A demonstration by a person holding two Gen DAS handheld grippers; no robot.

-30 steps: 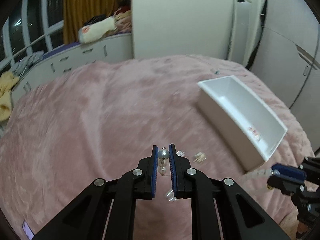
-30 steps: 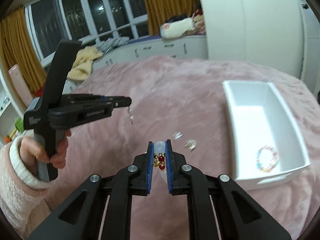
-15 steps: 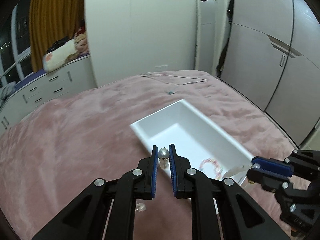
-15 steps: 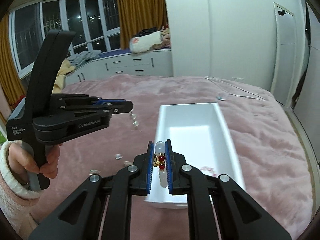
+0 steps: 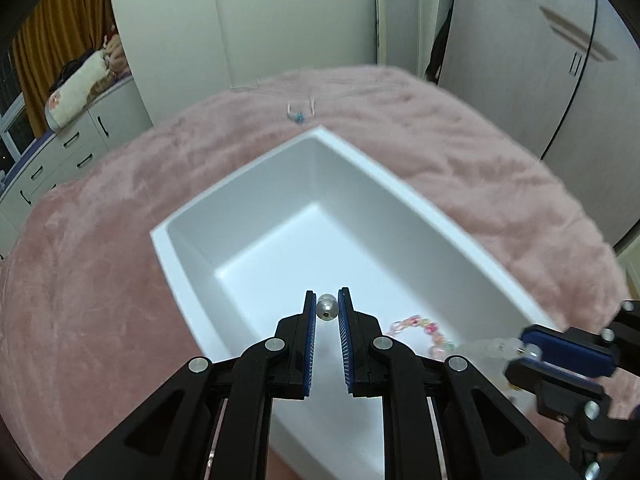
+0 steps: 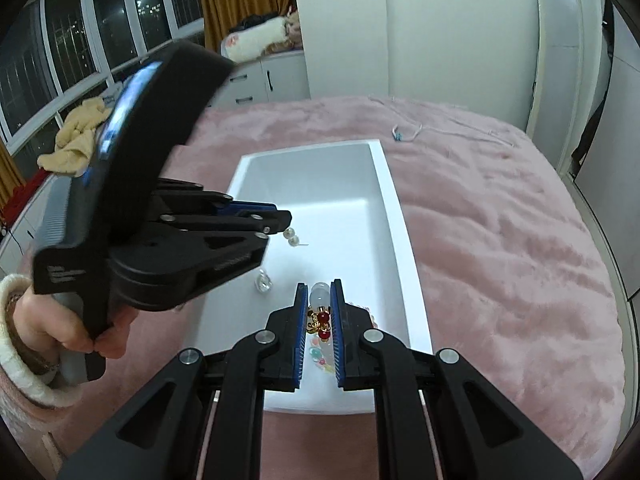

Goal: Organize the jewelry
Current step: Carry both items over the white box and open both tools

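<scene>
My left gripper (image 5: 327,307) is pinched shut on a pearl earring (image 5: 327,311), the silver-grey bead caught between the blue pads right at their tips. A second ago it hung over bare pink bedspread; now it is above the open white box (image 5: 240,184), so the carry is done and the earring looks ready to drop. The right wrist view shows the same earring (image 6: 292,238) dangling from the tips, two small pearls and a thin post, above the box floor.

My right gripper (image 6: 319,300) is also clamped on jewelry: a frosted bead bracelet (image 6: 320,294) with a gold and red charm (image 6: 321,318) wedged between the pads. It too has arrived over the near end of the box.

A pastel bead bracelet (image 5: 420,326) already lies in the box, partly covered by my right gripper. A clear piece (image 6: 264,282) sits near the box's left wall; I cannot tell what it is. Beyond the box, a thin necklace (image 6: 404,133) rests on the pink bedspread (image 6: 500,240), its chain blurred.
</scene>
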